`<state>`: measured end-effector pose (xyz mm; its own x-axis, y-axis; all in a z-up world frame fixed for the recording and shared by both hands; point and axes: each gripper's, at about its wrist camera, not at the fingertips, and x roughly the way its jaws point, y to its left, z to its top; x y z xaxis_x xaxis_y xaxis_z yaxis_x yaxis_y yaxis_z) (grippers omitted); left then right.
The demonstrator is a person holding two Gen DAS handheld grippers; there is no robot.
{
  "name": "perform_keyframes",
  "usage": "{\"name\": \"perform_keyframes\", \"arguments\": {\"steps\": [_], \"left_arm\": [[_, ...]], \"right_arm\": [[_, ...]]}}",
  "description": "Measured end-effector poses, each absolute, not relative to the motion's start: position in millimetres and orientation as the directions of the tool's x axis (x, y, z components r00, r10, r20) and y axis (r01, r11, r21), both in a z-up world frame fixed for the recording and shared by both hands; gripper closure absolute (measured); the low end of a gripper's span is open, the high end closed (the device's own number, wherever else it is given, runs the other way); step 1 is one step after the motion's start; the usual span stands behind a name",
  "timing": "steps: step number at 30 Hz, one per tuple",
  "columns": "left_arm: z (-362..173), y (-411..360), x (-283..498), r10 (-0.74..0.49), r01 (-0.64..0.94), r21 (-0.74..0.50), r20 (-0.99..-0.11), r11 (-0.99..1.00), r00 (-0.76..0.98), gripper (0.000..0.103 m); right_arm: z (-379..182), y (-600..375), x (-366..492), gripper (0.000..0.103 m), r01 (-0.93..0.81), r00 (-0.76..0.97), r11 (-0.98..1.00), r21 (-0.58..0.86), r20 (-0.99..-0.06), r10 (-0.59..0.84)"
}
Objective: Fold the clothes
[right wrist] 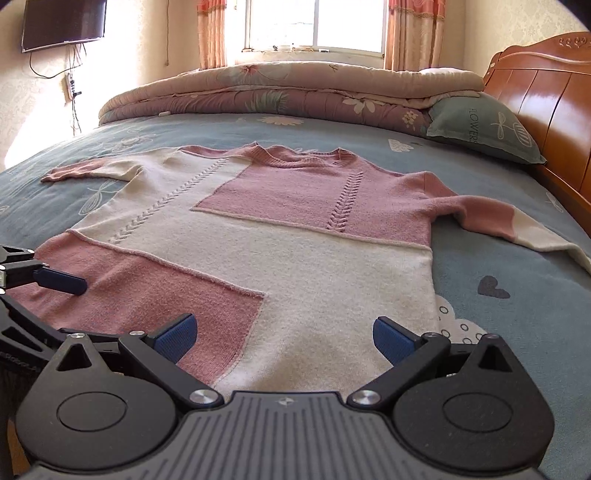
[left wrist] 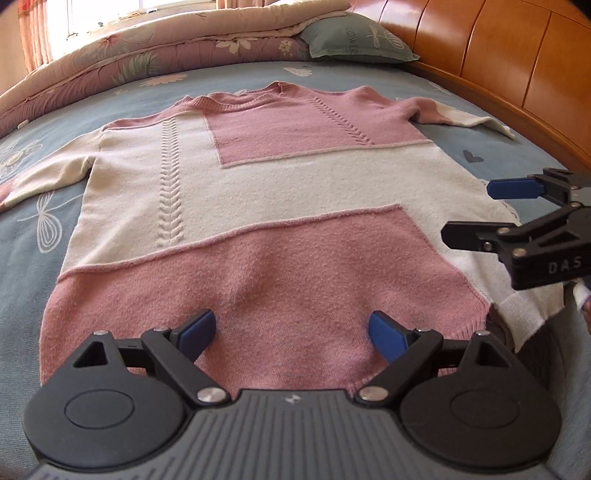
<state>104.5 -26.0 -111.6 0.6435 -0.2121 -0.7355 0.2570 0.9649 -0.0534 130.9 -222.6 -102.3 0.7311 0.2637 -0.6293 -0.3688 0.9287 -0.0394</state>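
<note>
A: Where is the sweater (left wrist: pixel 258 206) found?

B: It is spread flat, front up, on the bed sheet (left wrist: pixel 33 229), with its hem nearest both grippers and its collar (right wrist: pixel 301 157) farthest from them. Both sleeves are laid outward on the sheet.

A: How is the left gripper (left wrist: pixel 291 328) set?

B: Its jaws are spread wide, and nothing is held between them. It is placed over the pink hem panel, near the hem's left part; whether the pads (left wrist: pixel 197 328) are touching the knit cannot be told.

A: And the right gripper (right wrist: pixel 284 334)?

B: It too is opened wide and nothing is gripped. The seam between the pink and cream panels at the hem is seen between its fingers. In the left wrist view it (left wrist: pixel 469 210) is seen to the right of the left gripper, over the cream edge of the sweater.

A: What is seen beyond the sweater?

B: A folded quilt (right wrist: pixel 280 92) is laid past the collar, and a pillow (right wrist: pixel 480 125) is set ahead and to the right, against the wooden headboard (right wrist: pixel 546 96). A window (right wrist: pixel 314 22) is seen behind the quilt.
</note>
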Motion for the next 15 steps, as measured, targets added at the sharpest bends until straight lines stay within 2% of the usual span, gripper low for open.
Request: {"name": "perform_keyframes", "arguments": {"steps": [2,4,6,10,12,15], "left_arm": [[-110.3,-21.4,101.1,-0.230,0.258,-0.077,-0.733,0.963,0.640,0.013],[-109.0,-16.8,97.7,-0.248,0.259,-0.101,-0.730,0.961,0.637,0.013],[-106.3,-12.8,96.5,-0.272,0.259,-0.132,-0.723,0.957,0.635,0.013],[-89.8,-3.7,120.1,-0.383,0.248,-0.293,-0.666,0.924,0.641,0.012],[-84.0,-2.8,137.6,-0.398,0.245,-0.317,-0.649,0.916,0.649,0.011],[-82.4,-9.2,170.2,-0.357,0.244,-0.260,-0.665,0.934,0.656,0.011]], "right_arm": [[-114.0,-227.0,133.3,0.000,-0.340,0.718,0.938,-0.064,-0.662,0.215],[-128.5,-243.0,125.7,0.000,-0.316,0.706,0.948,-0.026,-0.674,0.217],[-131.4,-264.2,118.9,0.000,-0.290,0.714,0.953,0.088,-0.643,0.277],[-125.4,-281.2,118.6,0.000,-0.268,0.715,0.929,0.255,-0.594,0.369],[-124.3,-280.4,116.9,0.000,-0.292,0.704,0.909,0.296,-0.577,0.414],[-117.2,-262.9,109.9,0.000,-0.392,0.686,0.875,0.285,-0.542,0.484]]}}
